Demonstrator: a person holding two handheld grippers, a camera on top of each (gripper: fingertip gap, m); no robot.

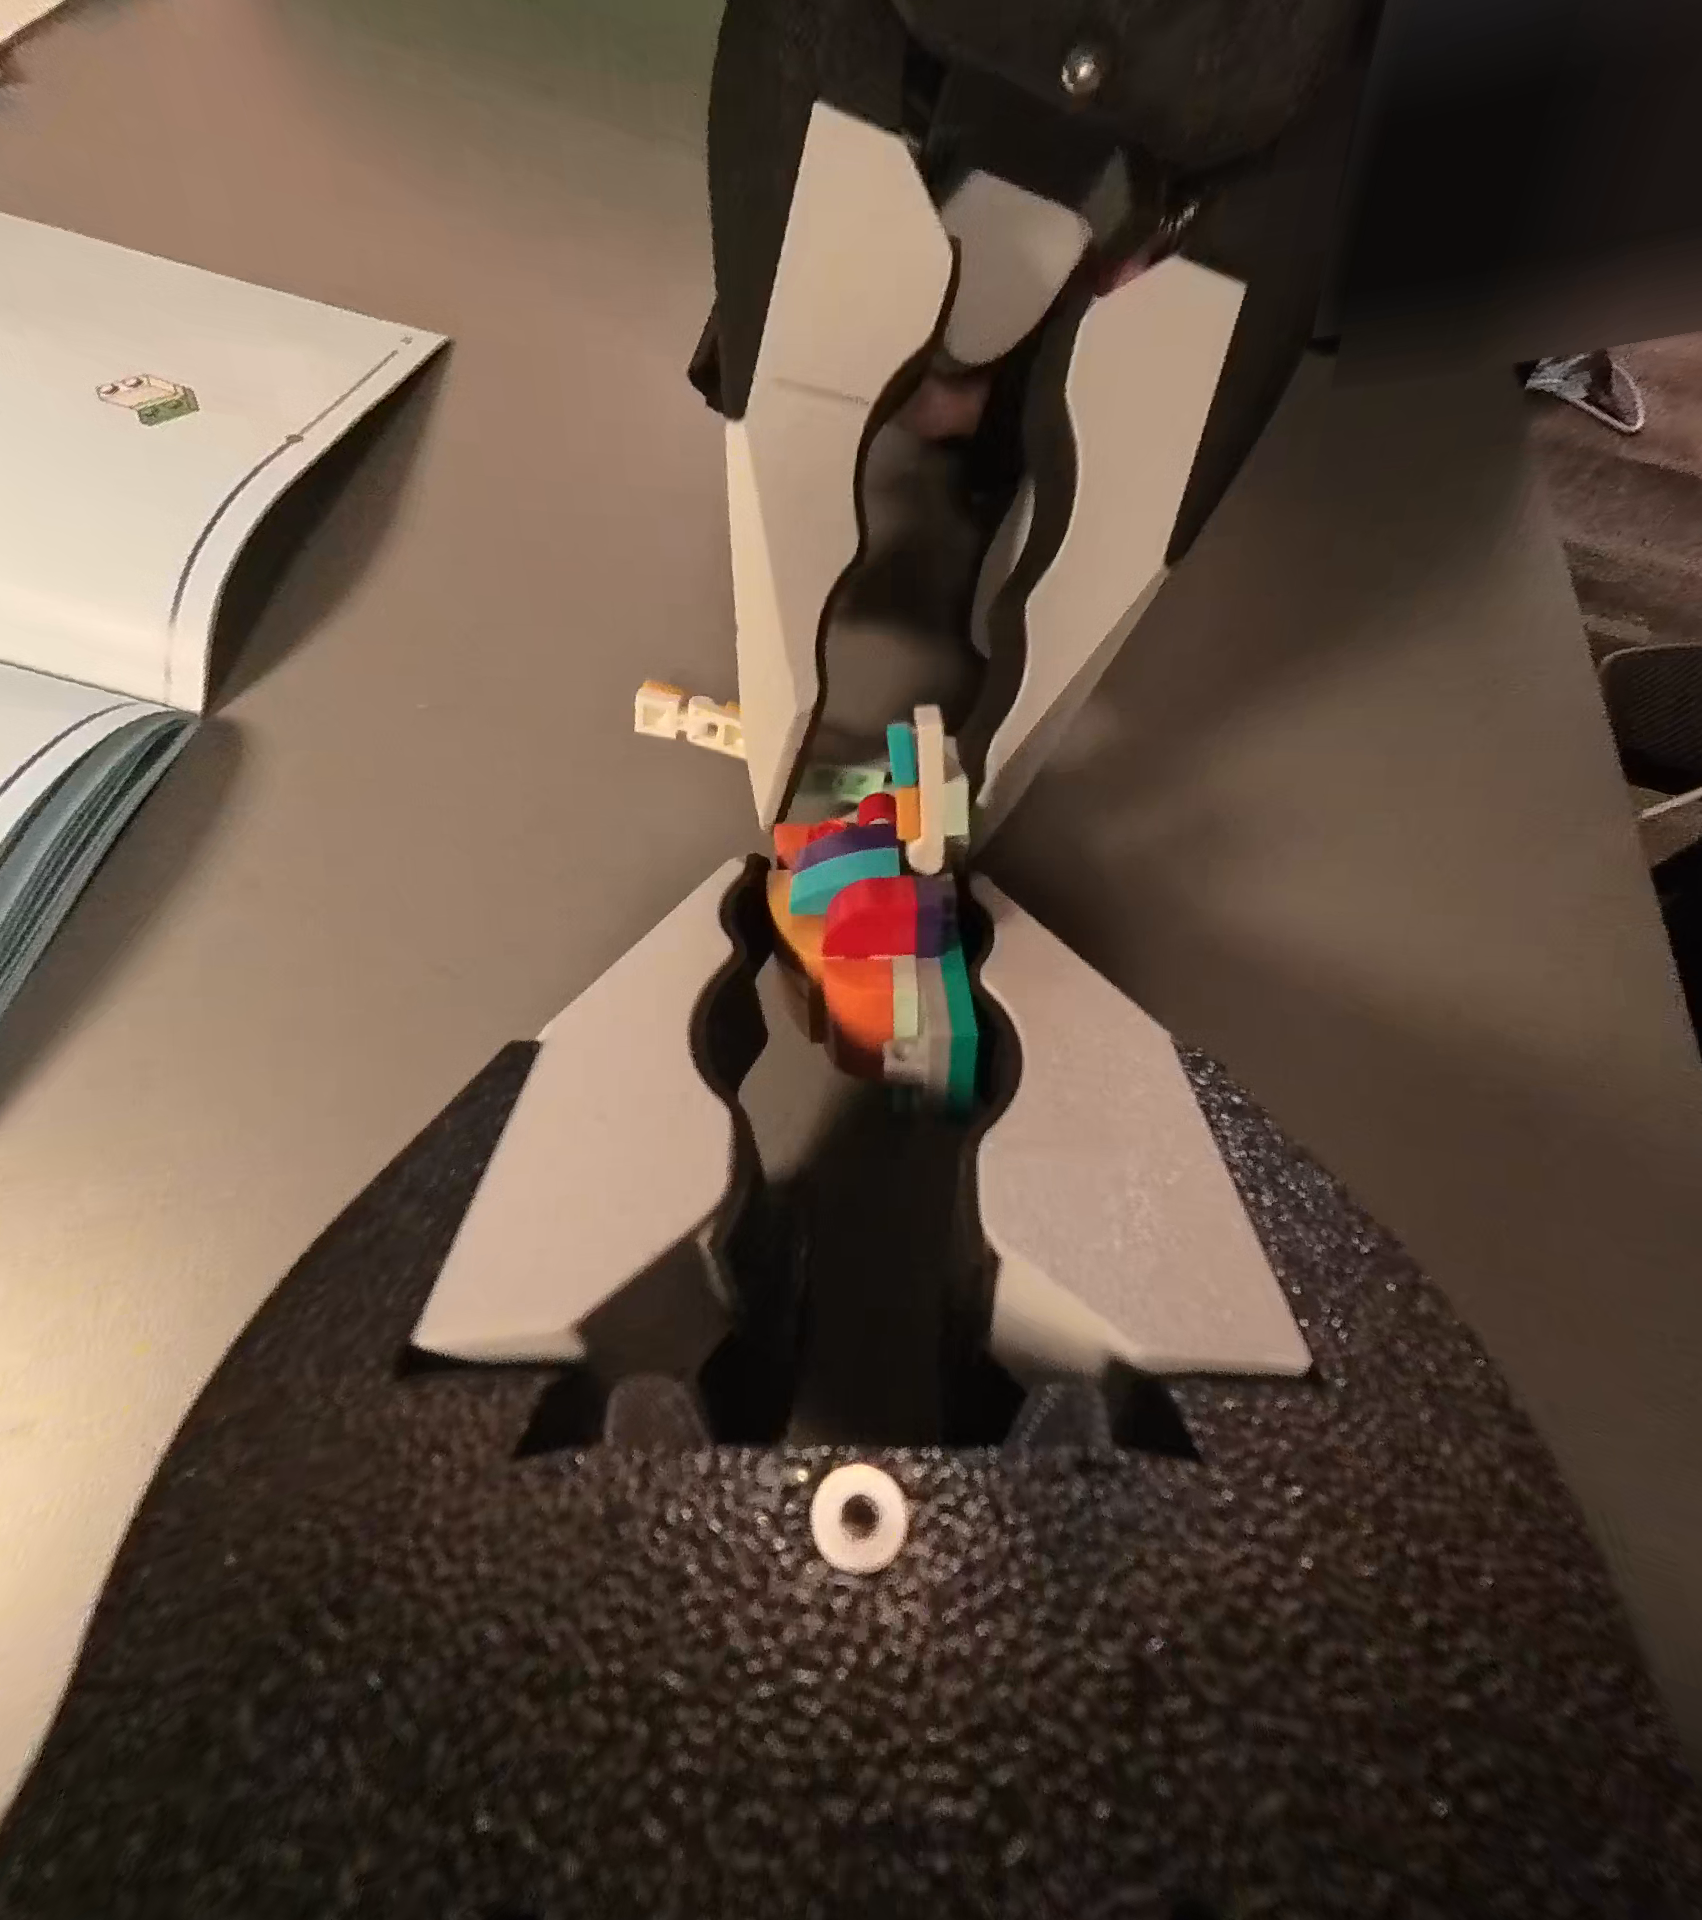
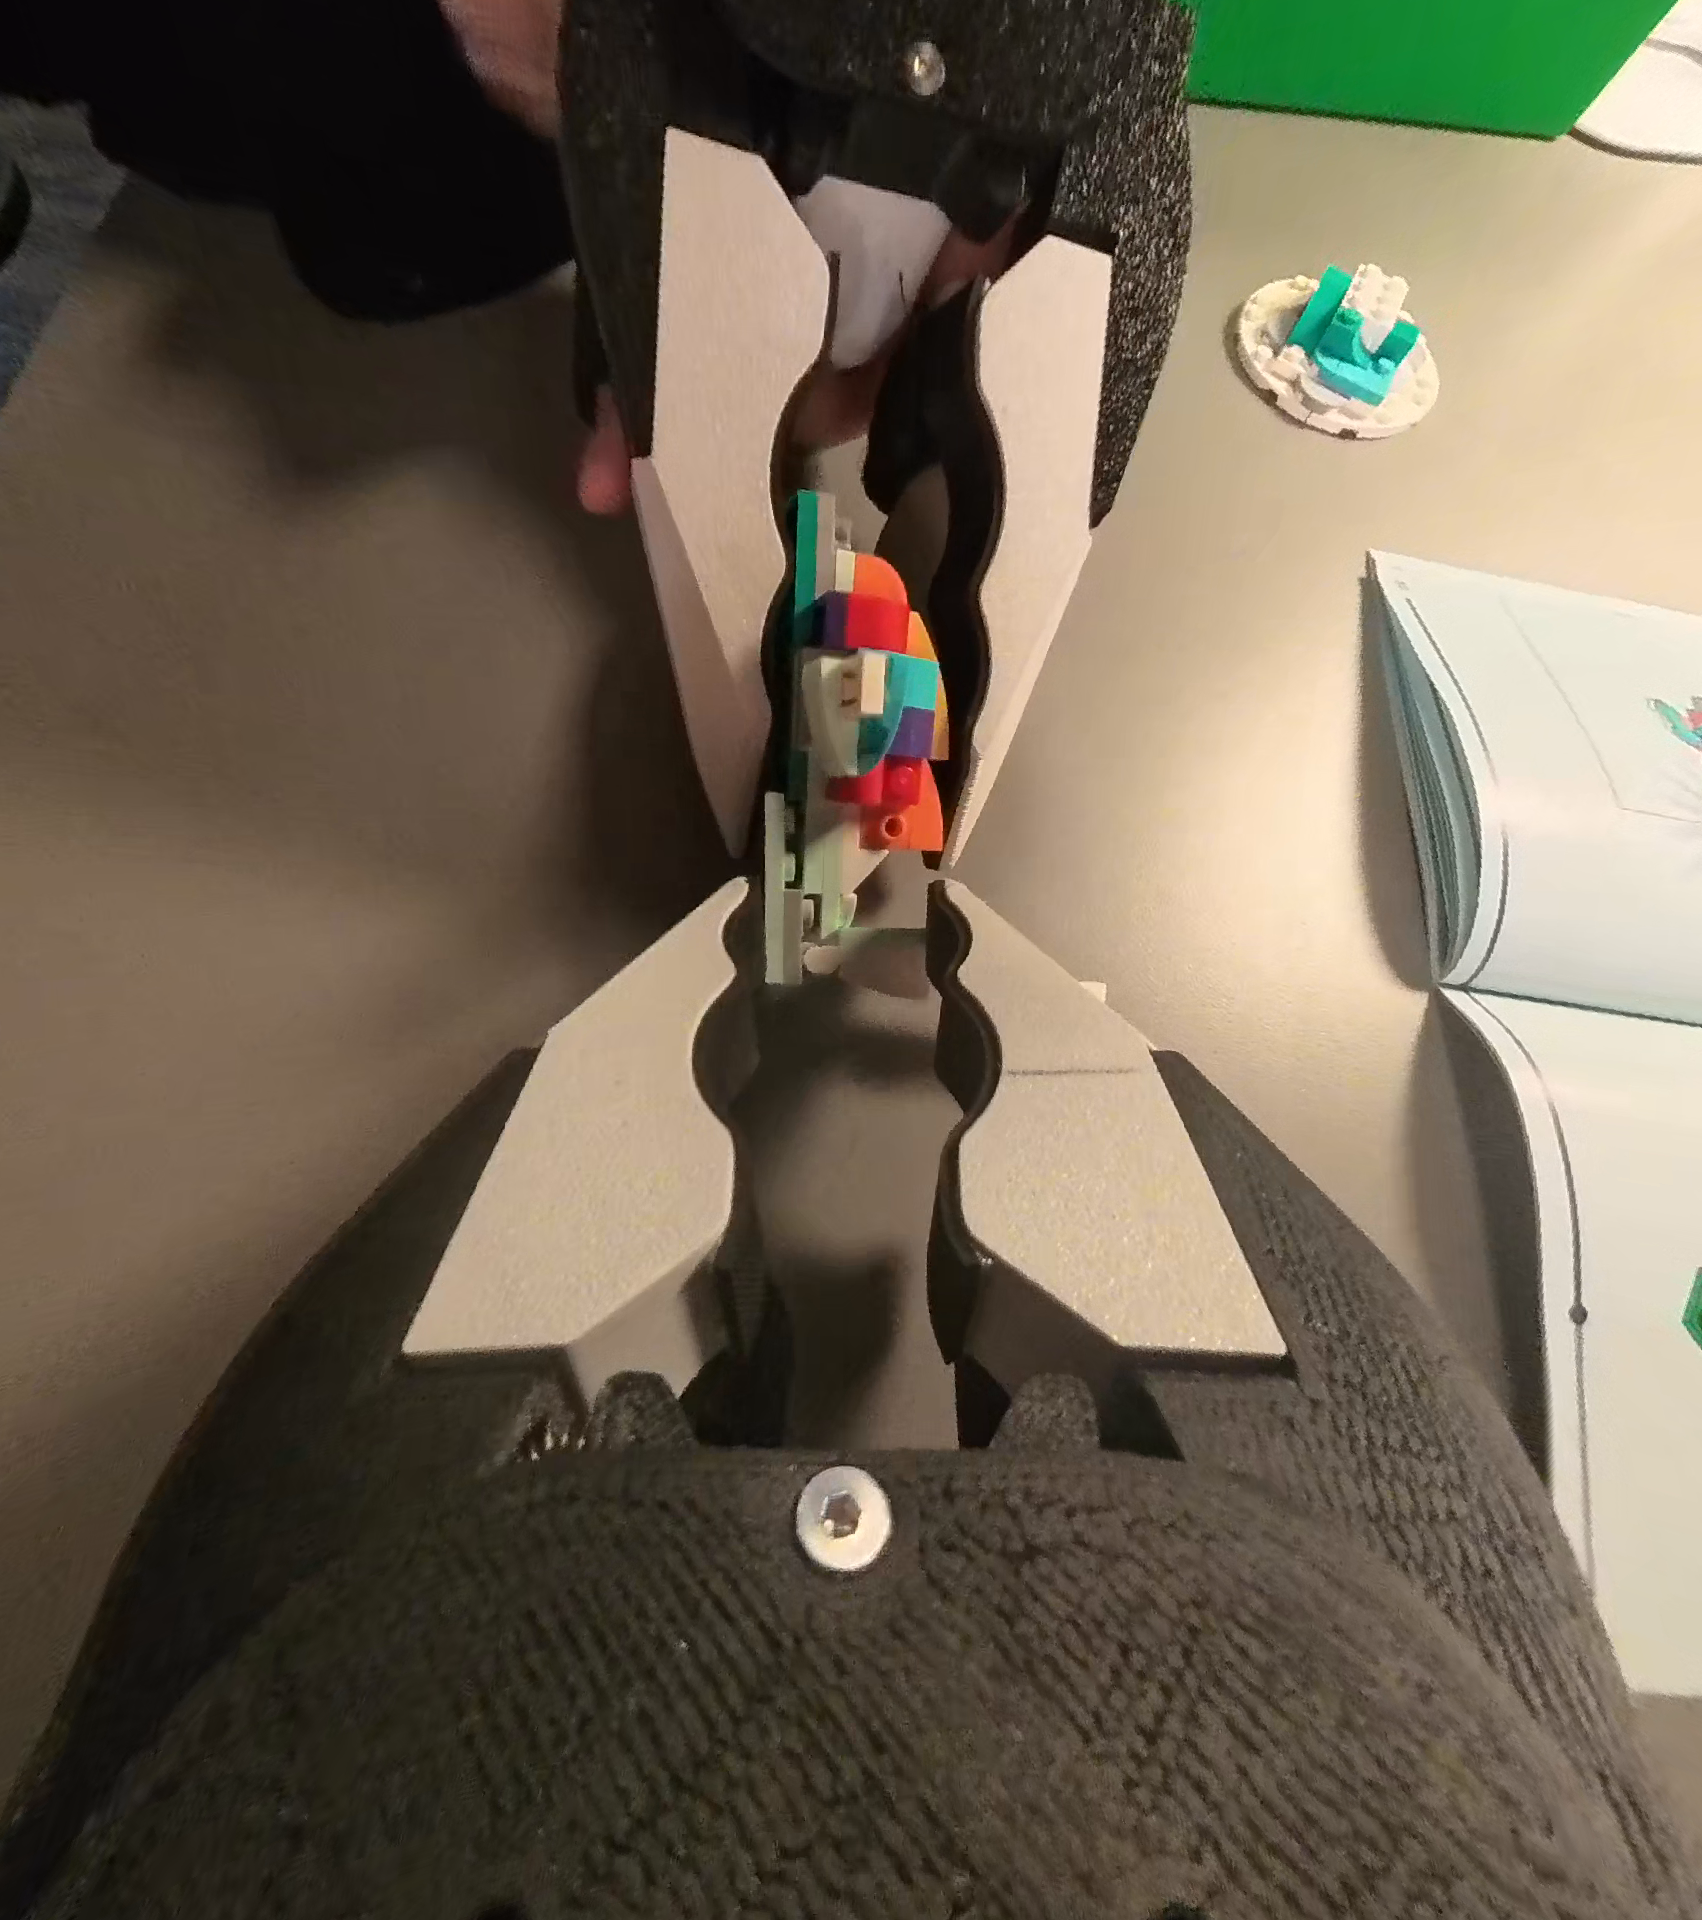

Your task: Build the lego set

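A colourful lego model of orange, red, purple and teal bricks is held above the table between my two grippers, which meet tip to tip. My left gripper is shut on its bulky coloured part. It also shows in the right wrist view between the left gripper's fingers. My right gripper grips the model's pale green plate end. In the left wrist view the right gripper comes in from the top.
An open instruction booklet lies left, also in the right wrist view. Small white bricks lie on the table. A white round base with a teal build and a green box stand farther off. The table edge runs right. The tips of both grippers are at nearly the same place.
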